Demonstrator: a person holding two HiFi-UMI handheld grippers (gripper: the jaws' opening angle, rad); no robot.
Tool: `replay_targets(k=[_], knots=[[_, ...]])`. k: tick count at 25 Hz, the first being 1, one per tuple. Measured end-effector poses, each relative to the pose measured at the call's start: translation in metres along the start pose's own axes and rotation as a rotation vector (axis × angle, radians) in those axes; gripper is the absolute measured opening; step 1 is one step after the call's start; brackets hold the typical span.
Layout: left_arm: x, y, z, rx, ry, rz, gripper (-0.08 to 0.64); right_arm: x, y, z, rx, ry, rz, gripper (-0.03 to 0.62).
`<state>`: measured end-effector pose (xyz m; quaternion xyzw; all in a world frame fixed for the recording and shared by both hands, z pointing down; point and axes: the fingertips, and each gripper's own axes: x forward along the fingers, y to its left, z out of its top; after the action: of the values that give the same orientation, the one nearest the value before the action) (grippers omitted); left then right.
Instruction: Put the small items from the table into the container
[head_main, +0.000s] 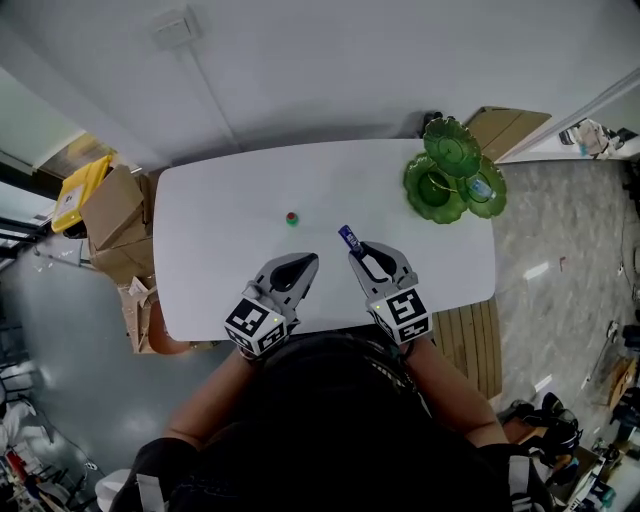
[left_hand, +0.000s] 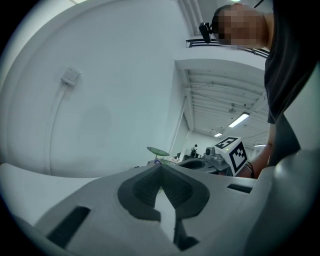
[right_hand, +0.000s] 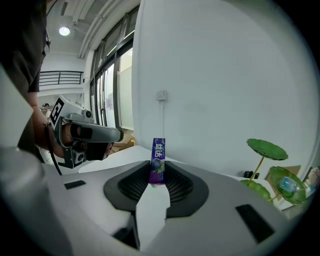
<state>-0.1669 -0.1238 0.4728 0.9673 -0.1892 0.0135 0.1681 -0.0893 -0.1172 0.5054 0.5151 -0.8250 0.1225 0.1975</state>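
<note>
Mid-carry, by the look of it: gripping a slim purple stick-shaped packet (right_hand: 158, 160) upright in the right gripper (right_hand: 158, 172), jaws part-way closed and pinching its lower end, most of the packet standing proud above the pads. Held up off the white round-cornered table (head_main: 230, 230), well short of the green leaf-shaped tiered dish stand (head_main: 452, 148), on the near side and to the left of it. From the right gripper view, the same stand off to the right and beyond the packet. Left gripper (head_main: 300, 262) alongside, further left of the stand again, jaws brought together with nothing between them. Yet to be collected: a small round red-and-green piece (head_main: 292, 218) lying on the table, well apart from the stand, to its left. Something pale blue lying in one of the stand's lower dishes; cannot tell what. Next, most likely: swing right and away toward the stand, bring the packet over a dish, lower, then open. Calls for care to clear the top leaf and its thin stem rather than knock them.
</note>
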Motion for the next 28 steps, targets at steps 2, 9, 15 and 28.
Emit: replay_targets(k=[2, 9, 15, 28], knots=[[0.006, -0.007, -0.002, -0.004, 0.006, -0.029, 0.006, -0.008, -0.004, -0.001, 0.011, 0.000, -0.023, 0.098], [0.049, -0.043, -0.005, 0.024, 0.041, -0.144, 0.006, -0.064, -0.048, -0.013, 0.122, -0.032, -0.159, 0.098], [0.099, -0.101, -0.016, 0.064, 0.087, -0.259, 0.006, -0.135, -0.090, -0.040, 0.190, -0.079, -0.285, 0.098], [0.239, -0.358, -0.066, 0.142, 0.157, -0.572, 0.006, -0.400, -0.180, -0.146, 0.298, -0.138, -0.580, 0.098]])
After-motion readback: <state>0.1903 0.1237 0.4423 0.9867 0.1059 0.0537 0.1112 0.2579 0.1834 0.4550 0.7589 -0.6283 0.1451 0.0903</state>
